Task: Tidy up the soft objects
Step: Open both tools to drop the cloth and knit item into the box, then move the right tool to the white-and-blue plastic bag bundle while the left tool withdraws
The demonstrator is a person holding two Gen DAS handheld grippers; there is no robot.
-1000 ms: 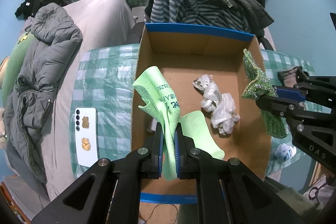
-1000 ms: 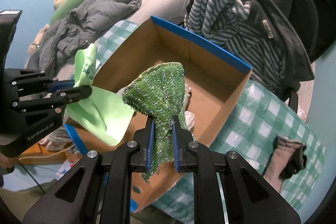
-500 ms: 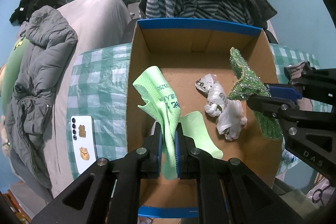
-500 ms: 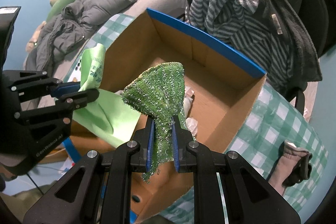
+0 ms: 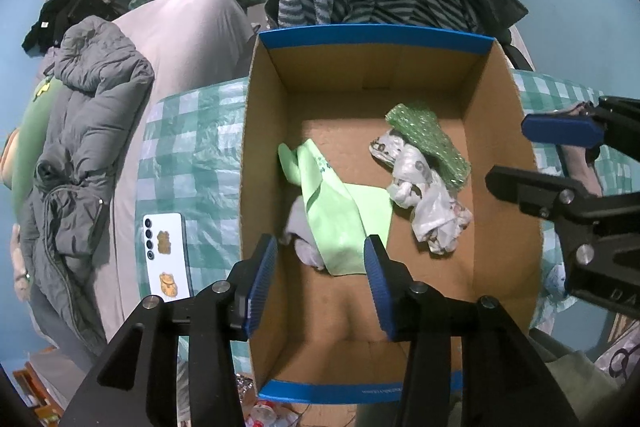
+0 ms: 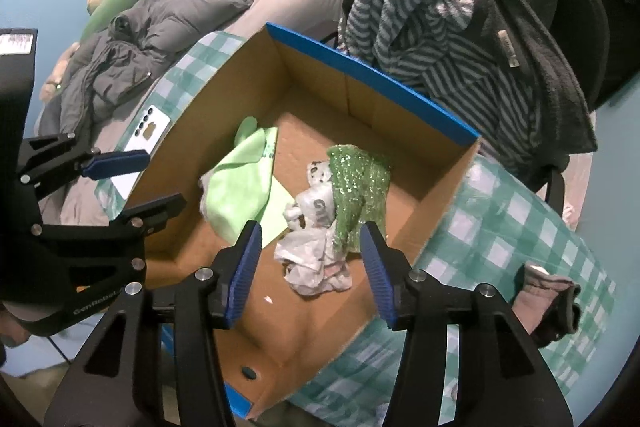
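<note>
a: where are the soft things now?

b: inside the cardboard box [image 5: 500, 163]. the light green cloth [image 5: 340, 211] lies on the box floor toward its left wall, over a bit of grey fabric. the sparkly green cloth [image 5: 430, 143] lies toward the right wall, draped on the crumpled white plastic bag [image 5: 424, 203].

a: and the fingers?

b: both pairs are opening, with nothing pinched. the left gripper [image 5: 320, 283] hangs above the box with the light green cloth below its gap, not touched by the pads. the right gripper [image 6: 310, 267] hangs above the sparkly cloth and the bag in the same way.

a: what is left outside the box?

b: a grey and pink sock [image 6: 548, 299] lies on the checked tabletop [image 6: 512, 227], just past the box's right wall. a phone [image 5: 166, 255] lies past the left wall, but it is not soft.

a: which hand should take the sock?

b: i judge the right one. the sock sits on the right gripper's side of the box, off to the right of its fingers, while the left gripper would have to cross the whole box. the sock's long axis seems to run away from the box wall, so the fingers should straddle it across the narrow way.
</note>
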